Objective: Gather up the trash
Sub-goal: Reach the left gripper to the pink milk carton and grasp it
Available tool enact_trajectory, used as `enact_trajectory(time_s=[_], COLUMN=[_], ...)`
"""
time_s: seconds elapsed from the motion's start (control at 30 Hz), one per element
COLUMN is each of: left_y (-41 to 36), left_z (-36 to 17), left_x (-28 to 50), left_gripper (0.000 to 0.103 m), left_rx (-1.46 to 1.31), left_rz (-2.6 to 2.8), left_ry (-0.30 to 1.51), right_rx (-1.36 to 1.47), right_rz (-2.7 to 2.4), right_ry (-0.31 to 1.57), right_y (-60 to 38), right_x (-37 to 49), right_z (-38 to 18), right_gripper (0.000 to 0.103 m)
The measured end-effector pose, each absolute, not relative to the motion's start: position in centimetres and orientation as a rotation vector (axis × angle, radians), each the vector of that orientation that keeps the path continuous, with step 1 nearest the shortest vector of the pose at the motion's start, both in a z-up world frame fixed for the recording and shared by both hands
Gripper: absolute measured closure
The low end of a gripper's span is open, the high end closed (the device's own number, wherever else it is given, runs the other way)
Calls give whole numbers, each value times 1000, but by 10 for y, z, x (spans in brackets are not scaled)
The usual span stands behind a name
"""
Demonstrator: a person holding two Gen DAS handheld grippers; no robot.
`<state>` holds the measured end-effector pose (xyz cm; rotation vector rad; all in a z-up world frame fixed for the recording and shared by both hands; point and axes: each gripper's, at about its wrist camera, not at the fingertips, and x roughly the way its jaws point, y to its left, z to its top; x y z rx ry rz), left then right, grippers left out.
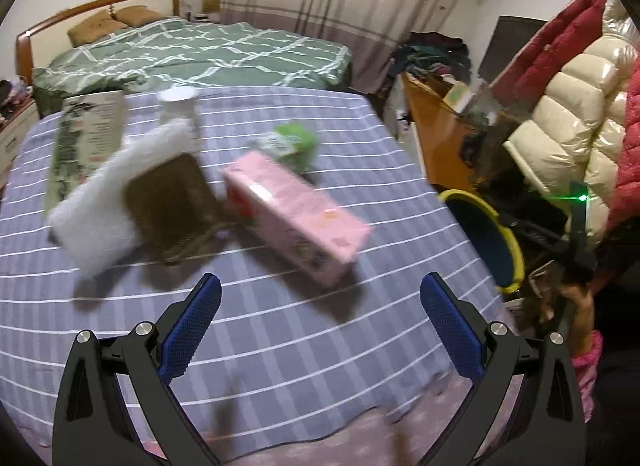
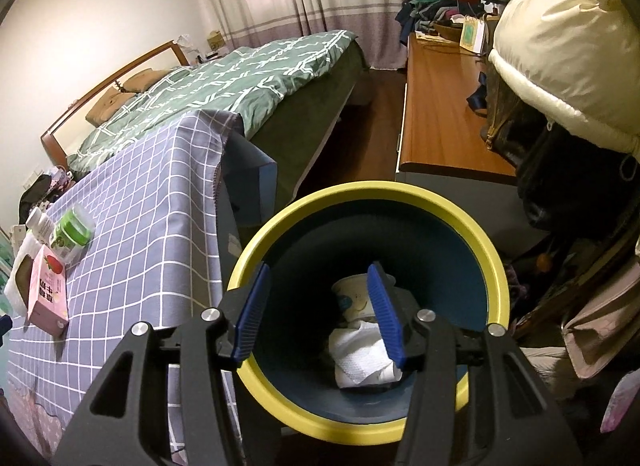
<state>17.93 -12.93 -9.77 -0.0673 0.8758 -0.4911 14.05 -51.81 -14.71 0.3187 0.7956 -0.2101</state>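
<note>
Left gripper [image 1: 320, 330] wide apart, empty, nearer to pink carton [image 1: 296, 213]. Carton flat on the cloth [image 1: 280, 346] just beyond jaws, long axis slanting from far left to near right. Right gripper [image 2: 320, 310] parted, empty, above bin [image 2: 496, 266] beside the cloth.

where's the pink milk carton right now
The pink carton lies on the checked tablecloth, ahead of the open left gripper, beside the green cup.

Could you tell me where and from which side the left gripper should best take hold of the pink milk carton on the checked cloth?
Grip the pink milk carton across its narrow width near the middle, coming from above and in front. It lies flat and slanted, so the open left gripper likely needs some turning to meet its long sides.
</note>
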Motion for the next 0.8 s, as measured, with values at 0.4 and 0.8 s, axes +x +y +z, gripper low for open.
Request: enact_trajectory(time_s=[0.4,0.8], left_y=[-181,-114], left_z=[-133,-134], left_x=[230,216], left_gripper=[5,5], left_rx=[-63,-43], left_rz=[-298,-202], left_ry=[976,998], right_rx=[348,361], right_rz=[-182,-153], right_ry=[783,792], right_y=[-523,-519], right_x=[138,145], right_z=[-147,-152], right_gripper=[54,54])
